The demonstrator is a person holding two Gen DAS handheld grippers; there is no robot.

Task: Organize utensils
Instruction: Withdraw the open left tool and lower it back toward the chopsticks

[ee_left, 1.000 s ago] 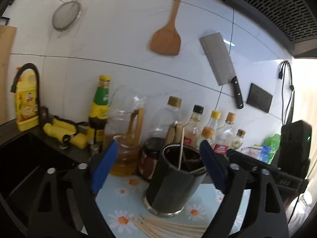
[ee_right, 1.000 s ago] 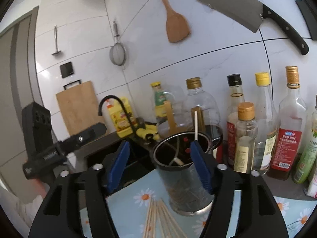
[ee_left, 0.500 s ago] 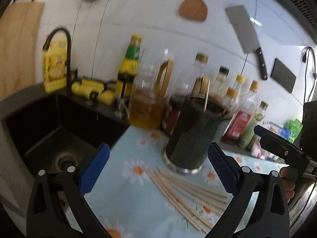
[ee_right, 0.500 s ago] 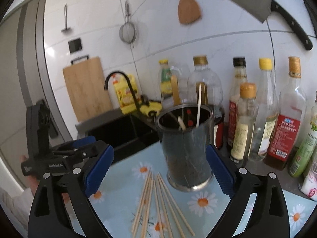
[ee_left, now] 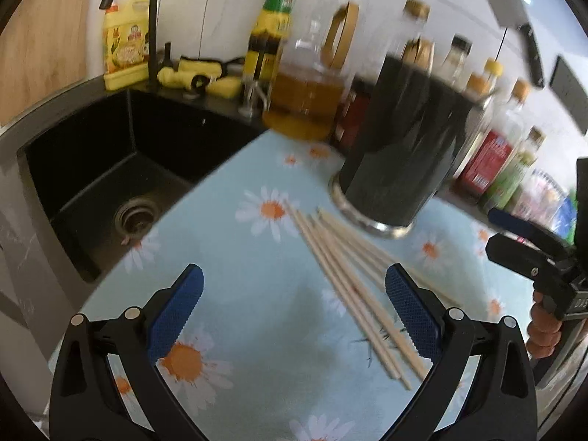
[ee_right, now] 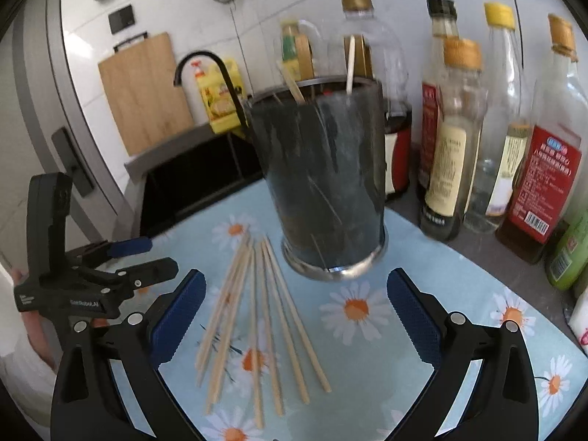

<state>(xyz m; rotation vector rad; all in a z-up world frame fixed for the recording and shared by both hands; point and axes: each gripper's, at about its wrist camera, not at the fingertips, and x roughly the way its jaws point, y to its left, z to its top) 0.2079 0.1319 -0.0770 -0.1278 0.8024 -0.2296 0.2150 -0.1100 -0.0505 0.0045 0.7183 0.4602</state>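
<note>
Black sink [ee_left: 110, 169] on the left, daisy-print mat [ee_left: 235, 294] beside it. Row of bottles [ee_right: 455, 136] along the wall behind the mat. Dark utensil holder [ee_right: 323, 176] stands on the mat with two sticks in it. Loose chopsticks [ee_right: 257, 316] lie fanned on the mat just in front of it. Left gripper [ee_left: 294, 308] and right gripper [ee_right: 296, 312] both spread wide above the chopsticks, holding nothing.

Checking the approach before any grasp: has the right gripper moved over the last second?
Yes. The right gripper has pulled back and tilted down: the utensil holder sat between its fingers earlier; now they frame the chopsticks.
</note>
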